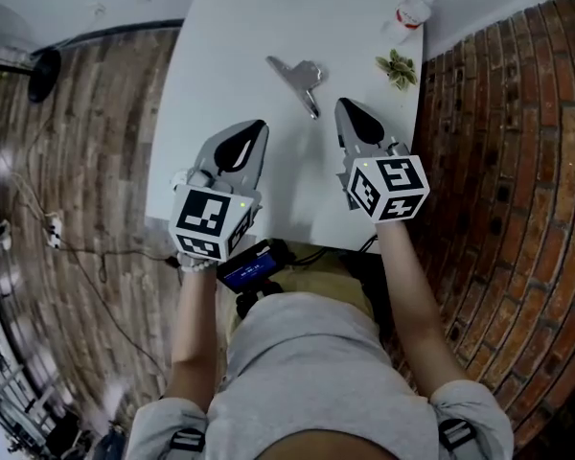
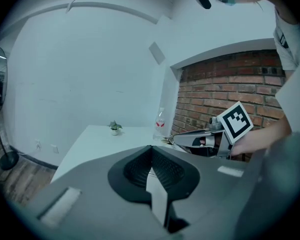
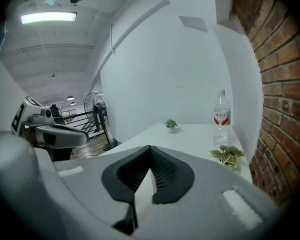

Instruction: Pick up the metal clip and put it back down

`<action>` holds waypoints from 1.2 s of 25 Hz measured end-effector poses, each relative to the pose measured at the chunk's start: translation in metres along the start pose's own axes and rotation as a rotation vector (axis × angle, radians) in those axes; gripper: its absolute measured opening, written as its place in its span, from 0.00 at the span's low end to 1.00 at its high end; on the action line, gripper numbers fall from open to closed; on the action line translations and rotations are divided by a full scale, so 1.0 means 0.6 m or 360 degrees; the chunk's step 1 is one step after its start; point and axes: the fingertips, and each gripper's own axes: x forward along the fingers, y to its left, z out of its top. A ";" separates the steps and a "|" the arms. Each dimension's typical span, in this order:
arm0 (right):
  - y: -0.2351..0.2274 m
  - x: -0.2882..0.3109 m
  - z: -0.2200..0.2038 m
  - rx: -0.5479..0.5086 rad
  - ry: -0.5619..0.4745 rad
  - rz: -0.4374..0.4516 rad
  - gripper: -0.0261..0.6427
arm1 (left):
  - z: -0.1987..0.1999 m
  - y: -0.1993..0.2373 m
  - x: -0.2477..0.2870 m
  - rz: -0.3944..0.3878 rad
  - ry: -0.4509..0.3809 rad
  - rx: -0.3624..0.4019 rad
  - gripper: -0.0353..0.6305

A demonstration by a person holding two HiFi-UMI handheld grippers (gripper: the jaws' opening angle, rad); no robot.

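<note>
The metal clip (image 1: 300,79) lies flat on the white table (image 1: 230,84), a silver piece with a handle pointing toward me. My left gripper (image 1: 250,132) hovers over the near left part of the table, shut with nothing between its jaws. My right gripper (image 1: 350,111) is just right of the clip's near end and apart from it, also shut and empty. In the left gripper view the jaws (image 2: 151,151) meet at the tips, and the right gripper (image 2: 182,140) shows beyond. The right gripper view shows its closed jaws (image 3: 150,150); the clip is hidden in both gripper views.
A small potted plant (image 1: 398,67) and a clear water bottle (image 1: 410,11) stand at the table's far right; both show in the right gripper view, plant (image 3: 227,155) and bottle (image 3: 221,118). A brick wall (image 1: 498,113) runs along the right. A fan (image 3: 94,109) stands on the wooden floor.
</note>
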 end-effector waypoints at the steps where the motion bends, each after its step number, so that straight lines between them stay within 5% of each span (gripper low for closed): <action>1: 0.009 -0.013 0.005 -0.0013 -0.0014 0.0012 0.04 | 0.005 -0.006 -0.007 -0.0011 -0.0014 0.0016 0.07; 16: 0.059 -0.169 0.060 -0.0193 -0.0216 0.0020 0.04 | 0.060 -0.050 -0.108 -0.0013 -0.0191 0.0190 0.07; 30: 0.065 -0.228 0.065 -0.0186 -0.0246 -0.0027 0.04 | 0.055 -0.047 -0.160 0.0039 -0.0196 0.0175 0.07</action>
